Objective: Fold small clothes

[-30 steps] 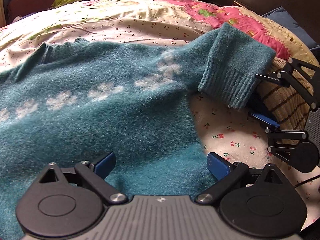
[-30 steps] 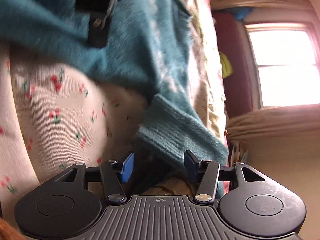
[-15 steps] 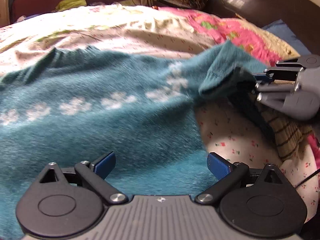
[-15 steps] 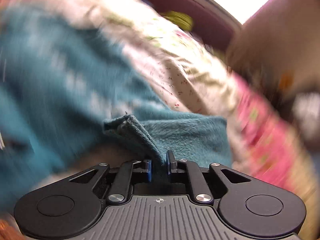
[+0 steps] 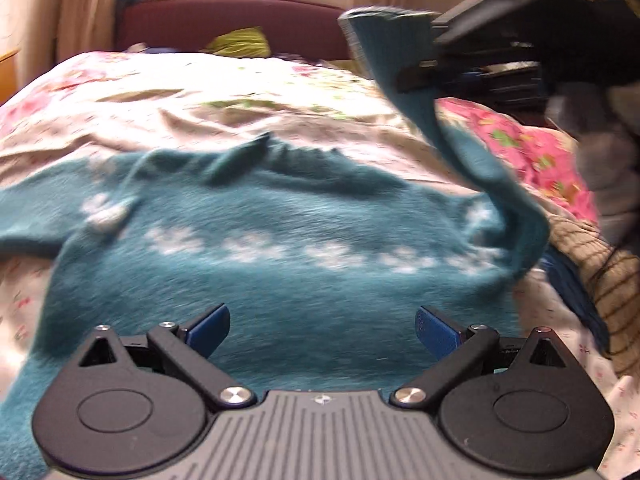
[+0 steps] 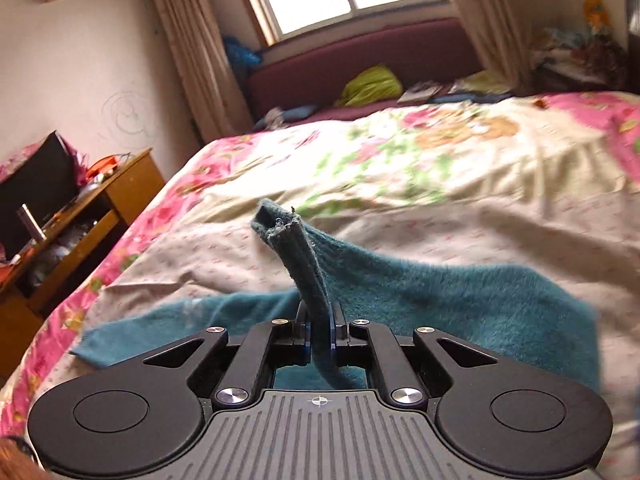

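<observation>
A small teal sweater (image 5: 280, 280) with a row of white flowers lies flat on the bed, neck towards the window. My left gripper (image 5: 322, 326) is open and empty, low over the sweater's lower part. My right gripper (image 6: 319, 330) is shut on the cuff of the sweater's right sleeve (image 6: 294, 256) and holds it lifted in the air. In the left wrist view the right gripper (image 5: 416, 76) shows at the upper right with the sleeve (image 5: 460, 152) hanging from it down to the sweater's shoulder. The other sleeve (image 6: 160, 332) lies flat at the left.
The floral bedspread (image 6: 440, 184) covers the bed. A brown striped garment (image 5: 600, 280) lies at the bed's right edge. A wooden side cabinet (image 6: 80, 216) stands left of the bed. A maroon window bench (image 6: 360, 64) with a yellow-green cloth is beyond the bed.
My right gripper has closed on the sleeve cuff and lifted it up off the bed, turning towards the window. My left gripper has pulled back a little and stayed open.
</observation>
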Available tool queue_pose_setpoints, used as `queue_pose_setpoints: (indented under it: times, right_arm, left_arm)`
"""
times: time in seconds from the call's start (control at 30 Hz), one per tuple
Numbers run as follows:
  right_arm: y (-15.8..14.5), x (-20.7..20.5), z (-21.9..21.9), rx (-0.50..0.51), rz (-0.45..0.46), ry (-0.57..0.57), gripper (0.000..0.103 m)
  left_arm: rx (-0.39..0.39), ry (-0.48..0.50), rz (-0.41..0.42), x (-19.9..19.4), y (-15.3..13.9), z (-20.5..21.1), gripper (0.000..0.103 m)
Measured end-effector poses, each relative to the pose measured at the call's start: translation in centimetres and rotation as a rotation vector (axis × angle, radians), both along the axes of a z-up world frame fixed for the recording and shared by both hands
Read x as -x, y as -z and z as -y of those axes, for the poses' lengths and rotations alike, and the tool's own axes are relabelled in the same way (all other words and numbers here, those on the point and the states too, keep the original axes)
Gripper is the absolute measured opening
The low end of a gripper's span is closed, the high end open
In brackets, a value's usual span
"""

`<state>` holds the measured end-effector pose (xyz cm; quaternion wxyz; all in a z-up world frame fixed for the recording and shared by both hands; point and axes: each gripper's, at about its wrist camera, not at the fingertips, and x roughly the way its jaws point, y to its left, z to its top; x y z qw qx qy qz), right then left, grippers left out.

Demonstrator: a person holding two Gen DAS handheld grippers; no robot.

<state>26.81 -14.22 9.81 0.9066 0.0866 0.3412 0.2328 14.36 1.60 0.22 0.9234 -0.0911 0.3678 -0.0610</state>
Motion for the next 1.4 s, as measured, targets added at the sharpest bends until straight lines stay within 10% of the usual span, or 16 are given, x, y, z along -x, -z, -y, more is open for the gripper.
queue_pose_setpoints:
  times: [0.33, 0.73, 1.13, 1.4]
  right_arm:
    - [7.1, -3.4, -11.3, 0.0, -0.072, -0.091, 0.008]
    - [10.4, -5.1, -13.7, -0.008, -0.124, -0.111, 0.009]
    - [11.9, -4.6, -16.1, 0.081, -0.111, -0.207, 0.015]
    - [6.0, -1.2, -9.0, -0.019, 0.034, -0.197, 0.019]
  left_arm:
    - [-0.004, -0.105, -0.042, -1.0, 2.5, -4.3, 0.103]
    - [-0.041, -0.134, -0.085, -1.2, 3.4, -4.3, 0.103]
    - [-0.099, -0.122, -0.091, -1.5, 4.0, -3.3, 0.103]
    - [-0.07, -0.167, -0.057, -1.0, 3.4, -3.7, 0.103]
